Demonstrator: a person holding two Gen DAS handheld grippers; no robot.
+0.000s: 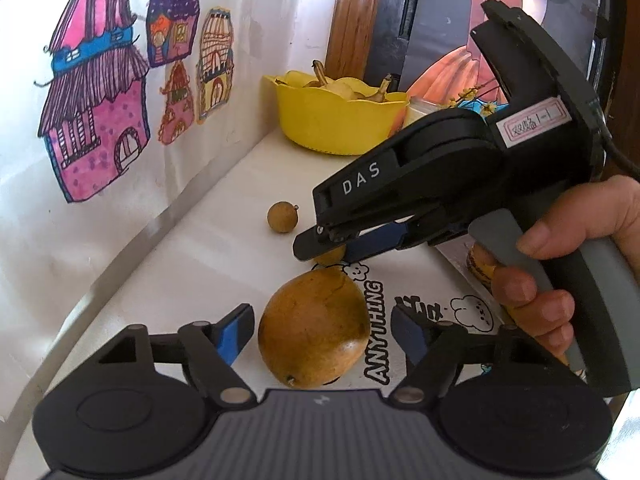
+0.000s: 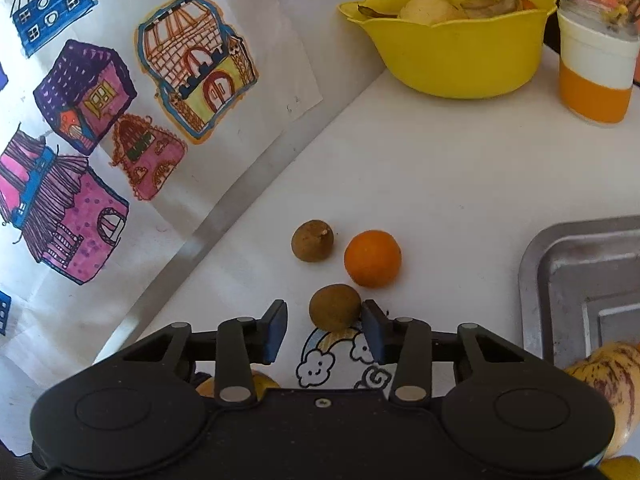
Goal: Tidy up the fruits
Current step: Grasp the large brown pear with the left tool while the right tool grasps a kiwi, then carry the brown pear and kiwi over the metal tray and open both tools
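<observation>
The left gripper is low over the white counter with its blue-padded fingers spread wide on either side of a large brownish-yellow pear; the pear lies on the counter between them, and neither pad touches it. The right gripper, held in the person's right hand, has its fingers partly open around a small brown round fruit: the right-hand pad is just against the fruit's side, the left-hand pad stands apart from it, so nothing is clamped. In the left wrist view that gripper's tips sit low on the counter just beyond the pear, hiding most of the small fruit. Just ahead of it lie a small orange and a second brown round fruit, near each other but apart. A cartoon print with a rainbow and clouds marks the counter under the right gripper. At the far end, by the wall of coloured house drawings, stands a yellow bowl holding pears and banana pieces, with an orange-and-white cup beside it. A metal tray lies to the right, and a yellow fruit with purple streaks shows at the lower right edge
</observation>
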